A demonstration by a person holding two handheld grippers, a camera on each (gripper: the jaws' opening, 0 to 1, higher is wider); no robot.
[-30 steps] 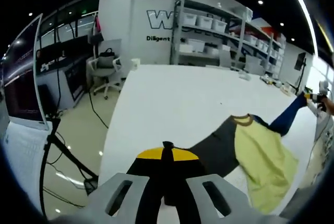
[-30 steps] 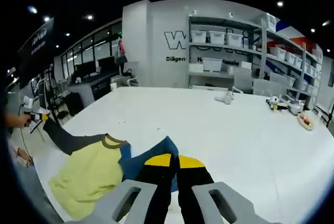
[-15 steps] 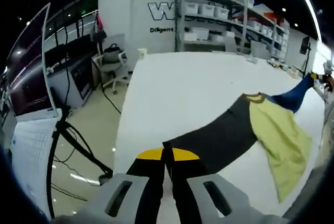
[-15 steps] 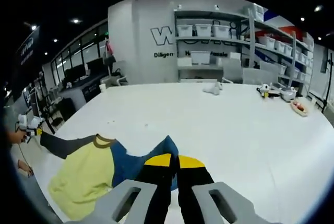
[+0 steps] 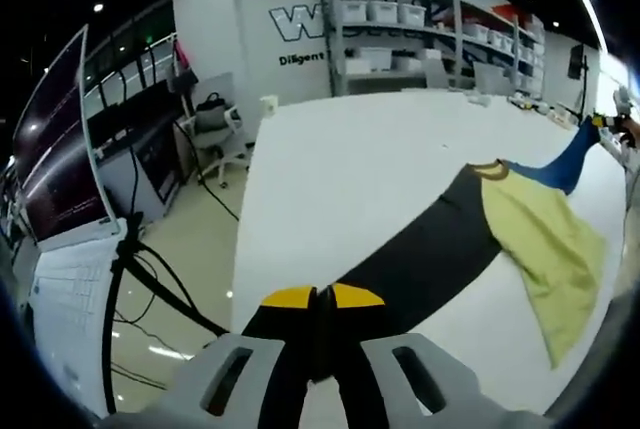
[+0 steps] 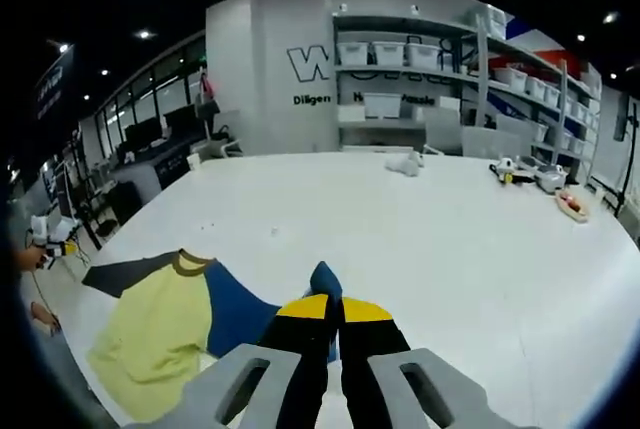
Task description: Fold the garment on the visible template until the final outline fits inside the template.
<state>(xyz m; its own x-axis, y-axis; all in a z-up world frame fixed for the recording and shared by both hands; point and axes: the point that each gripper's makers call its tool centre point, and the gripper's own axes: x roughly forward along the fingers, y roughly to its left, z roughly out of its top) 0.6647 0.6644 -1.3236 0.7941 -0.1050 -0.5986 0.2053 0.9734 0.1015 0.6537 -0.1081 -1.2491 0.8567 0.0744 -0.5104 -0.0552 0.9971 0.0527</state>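
Lab or workshop hall: large white table (image 6: 470,239), storage-bin shelving (image 6: 420,79) at 12 o'clock, lettered wall (image 5: 300,24), office chair (image 5: 215,134) and monitor (image 5: 55,139) at 9 o'clock.

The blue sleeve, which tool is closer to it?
Right. The right tool is pinching the blue sleeve at its tip. The left tool holds the dark grey sleeve, across the shirt.

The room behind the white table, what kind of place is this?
Probably a lab or workshop, not a home. Metal shelving stacked with white storage bins lines the back wall, large lettering is on that wall, and an office chair sits beside desks along the windows.
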